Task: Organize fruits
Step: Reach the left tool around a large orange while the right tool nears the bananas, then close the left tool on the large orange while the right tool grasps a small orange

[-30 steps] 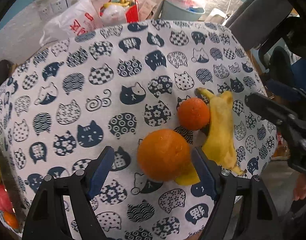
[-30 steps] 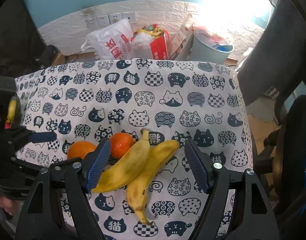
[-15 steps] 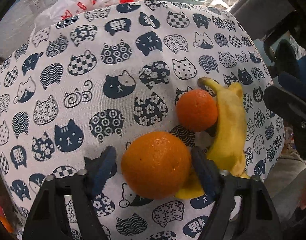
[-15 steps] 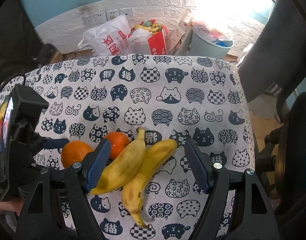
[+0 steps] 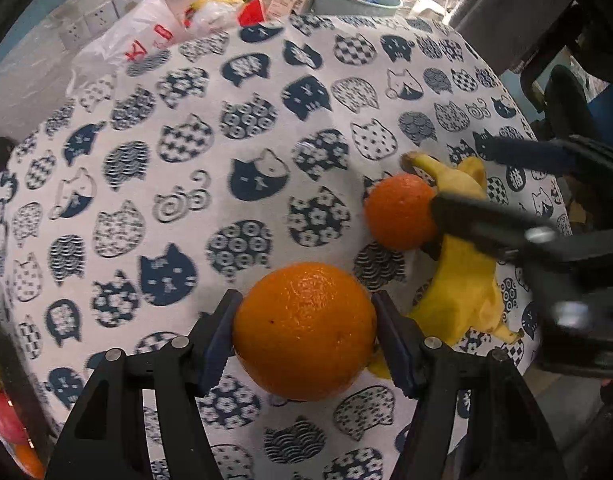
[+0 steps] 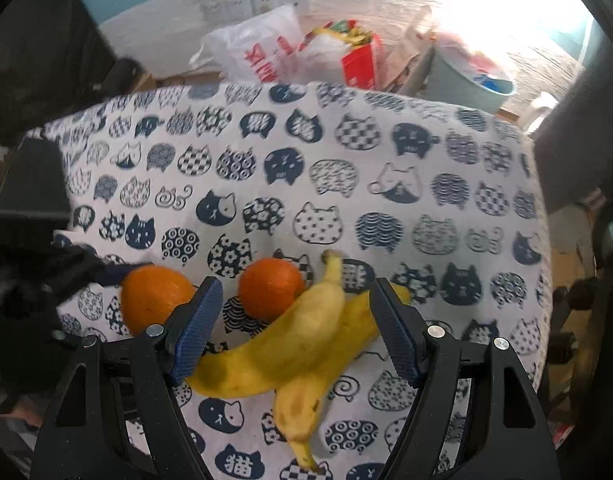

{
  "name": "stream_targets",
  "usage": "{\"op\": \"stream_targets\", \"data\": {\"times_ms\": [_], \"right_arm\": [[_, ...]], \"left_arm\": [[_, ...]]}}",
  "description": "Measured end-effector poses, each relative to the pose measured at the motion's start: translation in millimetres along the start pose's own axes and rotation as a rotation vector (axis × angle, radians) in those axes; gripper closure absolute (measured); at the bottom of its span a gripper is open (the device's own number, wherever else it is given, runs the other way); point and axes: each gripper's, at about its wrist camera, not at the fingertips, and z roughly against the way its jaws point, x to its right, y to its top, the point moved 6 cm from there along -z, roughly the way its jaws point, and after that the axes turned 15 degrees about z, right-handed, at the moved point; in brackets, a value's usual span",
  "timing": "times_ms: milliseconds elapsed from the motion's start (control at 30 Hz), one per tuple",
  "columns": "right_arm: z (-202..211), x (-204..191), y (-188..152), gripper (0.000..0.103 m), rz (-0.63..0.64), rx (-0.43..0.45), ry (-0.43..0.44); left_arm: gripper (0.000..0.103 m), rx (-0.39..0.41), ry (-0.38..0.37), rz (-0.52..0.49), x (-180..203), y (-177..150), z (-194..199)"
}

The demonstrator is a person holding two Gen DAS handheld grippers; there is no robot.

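Left wrist view is showing the left gripper (image 5: 304,330) closing its jaws around the large orange (image 5: 304,330), which is sitting between the blue pads (image 5: 216,346); both pads are lying right against the fruit's sides, so the fruit is being squeezed from left and right. The orange is resting on the cat-print tablecloth (image 5: 186,208), near its front edge. Just behind and to the right, a smaller orange (image 5: 398,212) is sitting against the bananas (image 5: 462,280), which are partly covered by the blurred black frame of the right gripper (image 5: 518,200) reaching in from the right.

Right wrist view is showing that gripper (image 6: 294,330) pointing steeply down over the two bananas (image 6: 290,348), its jaws standing wide and holding nothing. The bananas are lying crossed on the cloth between the blue pads (image 6: 196,324), without either pad pressing on them. The small orange (image 6: 270,288) is touching the upper banana's left side, while the large orange (image 6: 154,296) is sitting further left, outside the left pad, with a finger of the left gripper (image 6: 118,270) lying at its far side.

Beyond the table's far edge, a white plastic bag (image 6: 262,52), a red box (image 6: 360,60) and a pale bucket (image 6: 466,80) are standing against the wall
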Motion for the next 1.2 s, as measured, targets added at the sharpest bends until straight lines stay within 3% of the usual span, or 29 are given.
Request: {"op": "stream_targets", "data": {"times_ms": [400, 600, 767, 867, 933, 967, 1000, 1100, 1167, 1200], "right_arm": [[-41.2, -7.4, 7.7, 0.028, 0.064, -0.108, -0.024], [-59.3, -21.5, 9.7, 0.027, 0.227, -0.207, -0.119], [-61.4, -29.7, 9.2, 0.029, 0.294, -0.228, -0.137], [-55.7, -31.7, 8.8, 0.038, 0.288, -0.209, -0.125], [-47.2, -32.9, 14.0, 0.048, 0.24, -0.159, -0.056], [-43.8, -32.4, 17.2, 0.063, 0.219, -0.142, -0.023], [-41.2, -32.6, 19.1, 0.071, 0.208, -0.128, -0.006], [-37.6, -29.2, 21.9, 0.079, 0.181, -0.109, 0.012], [-34.8, -29.0, 26.5, 0.09, 0.157, -0.087, 0.045], [-33.2, -28.0, 27.7, 0.089, 0.147, -0.084, 0.046]], "left_arm": [[0.036, 0.024, 0.023, 0.045, -45.6, 6.4, 18.3], [0.036, 0.036, 0.016, 0.062, -51.2, 5.7, 25.3], [0.036, 0.041, 0.013, 0.061, -53.9, 2.6, 30.3], [0.036, 0.041, 0.013, 0.069, -57.0, 0.9, 32.6], [0.036, 0.045, 0.014, 0.07, -57.4, -1.2, 34.7], [0.036, 0.047, 0.014, 0.071, -58.6, -1.0, 35.9], [0.036, 0.049, 0.015, 0.07, -59.2, -1.1, 36.9], [0.036, 0.052, 0.018, 0.074, -61.8, -2.0, 39.2], [0.036, 0.053, 0.019, 0.078, -63.1, -3.2, 40.6], [0.036, 0.053, 0.021, 0.079, -63.7, -4.4, 40.7]]}}
